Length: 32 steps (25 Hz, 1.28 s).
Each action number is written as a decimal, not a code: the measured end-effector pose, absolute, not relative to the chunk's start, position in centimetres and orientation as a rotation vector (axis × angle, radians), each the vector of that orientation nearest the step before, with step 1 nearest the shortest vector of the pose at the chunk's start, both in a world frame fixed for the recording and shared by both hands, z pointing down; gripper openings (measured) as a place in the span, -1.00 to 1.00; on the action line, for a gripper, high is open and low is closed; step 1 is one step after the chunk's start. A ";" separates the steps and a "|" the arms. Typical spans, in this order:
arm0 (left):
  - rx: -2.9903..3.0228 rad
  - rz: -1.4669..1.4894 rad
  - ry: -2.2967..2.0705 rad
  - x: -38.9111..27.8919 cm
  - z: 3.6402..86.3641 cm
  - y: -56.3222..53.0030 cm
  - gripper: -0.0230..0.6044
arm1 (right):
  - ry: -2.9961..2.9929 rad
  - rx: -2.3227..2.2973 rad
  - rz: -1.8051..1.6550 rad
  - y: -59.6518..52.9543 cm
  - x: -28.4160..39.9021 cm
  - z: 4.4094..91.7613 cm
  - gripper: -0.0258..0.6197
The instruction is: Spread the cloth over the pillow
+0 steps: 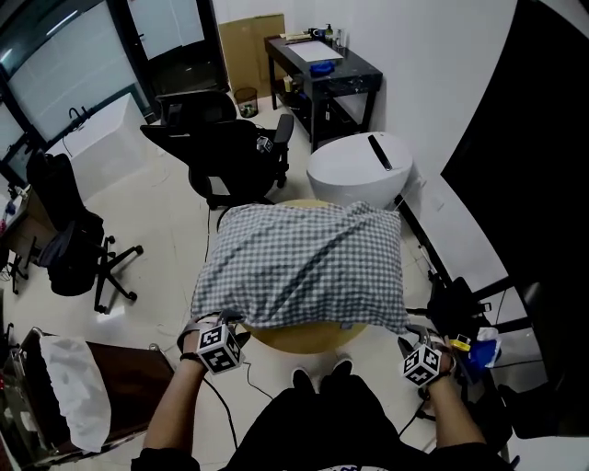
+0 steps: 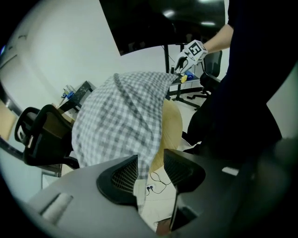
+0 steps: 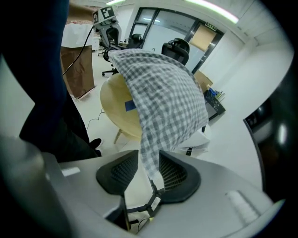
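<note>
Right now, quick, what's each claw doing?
Left gripper: open, checked cloth corner hanging between its jaws.
Right gripper: open, another cloth corner between its jaws.

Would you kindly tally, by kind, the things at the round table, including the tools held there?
Checked cloth: 1
Round table: 1
Tools: 2, the left tool and the right tool
Total: 4

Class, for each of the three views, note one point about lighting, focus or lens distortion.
Head view: even overhead light, cloth sharp, room lines bowed towards the edges. Left gripper view: strong fisheye, dark corners, near jaws soft. Right gripper view: same fisheye, ceiling strip very bright, cloth checks crisp, jaws slightly soft.
</note>
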<state>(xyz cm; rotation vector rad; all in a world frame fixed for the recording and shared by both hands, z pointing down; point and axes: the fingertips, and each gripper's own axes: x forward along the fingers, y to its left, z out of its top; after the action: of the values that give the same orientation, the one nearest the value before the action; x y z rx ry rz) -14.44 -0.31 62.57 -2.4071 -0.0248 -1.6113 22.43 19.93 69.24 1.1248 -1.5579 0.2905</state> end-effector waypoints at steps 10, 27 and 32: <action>-2.477 -1.498 0.497 -13.7 52.7 -12.7 -0.51 | -1.785 1.233 0.102 12.5 20.7 60.6 -0.45; -2.673 -1.465 0.401 -5.3 58.1 -23.0 -0.60 | -1.860 1.289 0.187 5.9 19.5 60.5 -0.45; -2.660 -1.492 0.266 -3.5 61.1 -24.0 -0.60 | -1.791 1.302 0.319 5.9 19.7 63.6 -0.45</action>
<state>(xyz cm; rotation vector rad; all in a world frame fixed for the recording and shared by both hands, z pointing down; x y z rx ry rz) -3.52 -24.04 61.07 -2.6602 0.2663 -1.4917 19.68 5.86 63.59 1.3023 -1.7910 0.3185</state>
